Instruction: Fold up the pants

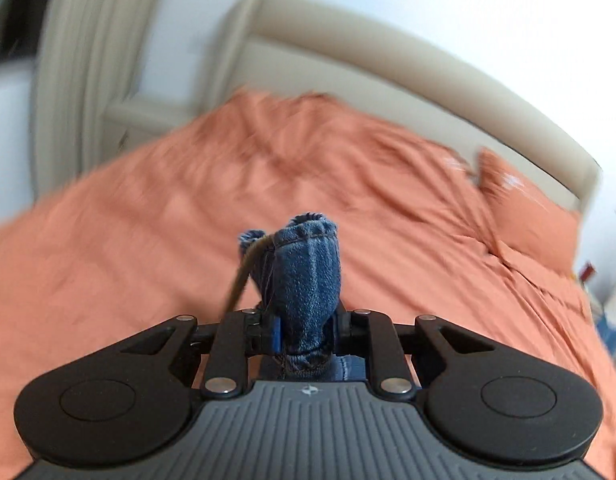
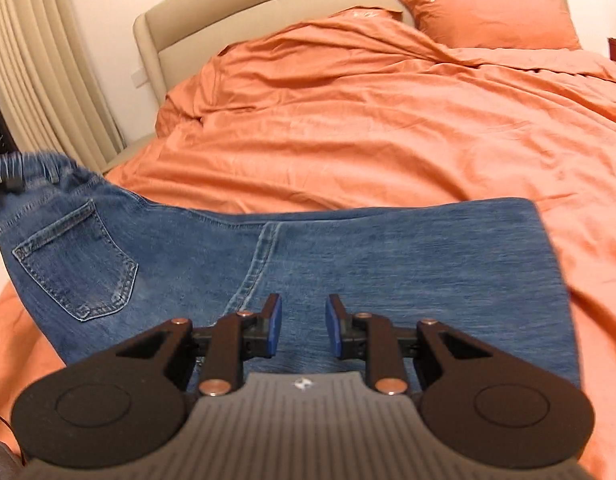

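Note:
Blue denim pants point(image 2: 348, 264) lie across the orange bed cover, back pocket point(image 2: 79, 264) at the left, legs running right. The waistband end at the far left is lifted off the bed. My left gripper point(image 1: 305, 330) is shut on a bunched piece of the pants' waistband point(image 1: 303, 272) and holds it in the air above the bed; that view is motion-blurred. My right gripper point(image 2: 303, 326) is open and empty, hovering just above the pants' middle, near the centre seam point(image 2: 259, 256).
The bed has a rumpled orange duvet point(image 2: 368, 120), two orange pillows point(image 2: 488, 12) and a beige padded headboard point(image 2: 187, 12). Beige curtains point(image 2: 35, 60) hang at the left. The bed's left edge is near the pants' waistband.

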Demonstrator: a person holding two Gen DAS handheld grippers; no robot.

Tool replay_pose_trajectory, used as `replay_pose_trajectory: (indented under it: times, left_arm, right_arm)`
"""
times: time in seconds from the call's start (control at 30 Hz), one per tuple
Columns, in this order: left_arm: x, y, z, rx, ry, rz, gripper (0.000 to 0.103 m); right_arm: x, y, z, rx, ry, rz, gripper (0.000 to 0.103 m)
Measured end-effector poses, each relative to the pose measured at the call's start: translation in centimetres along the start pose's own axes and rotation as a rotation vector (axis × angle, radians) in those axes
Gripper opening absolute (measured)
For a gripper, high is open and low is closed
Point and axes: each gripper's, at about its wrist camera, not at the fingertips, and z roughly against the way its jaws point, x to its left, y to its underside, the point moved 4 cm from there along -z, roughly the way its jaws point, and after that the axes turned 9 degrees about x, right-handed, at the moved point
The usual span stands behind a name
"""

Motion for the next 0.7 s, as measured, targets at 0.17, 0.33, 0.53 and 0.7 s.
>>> replay_pose_trajectory:
  times: [0.17, 0.33, 0.53, 0.7]
  left_arm:
    - [-12.2, 2.5, 0.6, -0.054, 0.018, -0.26, 0.022]
    - [-21.5, 8.3, -3.2, -0.006, 0.039, -0.468, 0.022]
    - [-26.6, 18.8, -8.9, 0.168, 0.06, -0.671, 0.021]
    - [-25.5, 23.2, -11.2, 0.37, 0.124, -0.657, 0.036]
  right_arm:
    - [-3.8, 0.0, 2.6, -0.006, -0.012, -0.126, 0.021]
    - [-7.5, 0.0, 4.2, -0.023, -0.04, -0.261, 0.021]
    - [-10.0, 0.7, 4.5, -0.011, -0.052, -0.341, 0.021]
    - [-11.3, 0.9, 3.8, 0.021, -0.053, -0.377, 0.021]
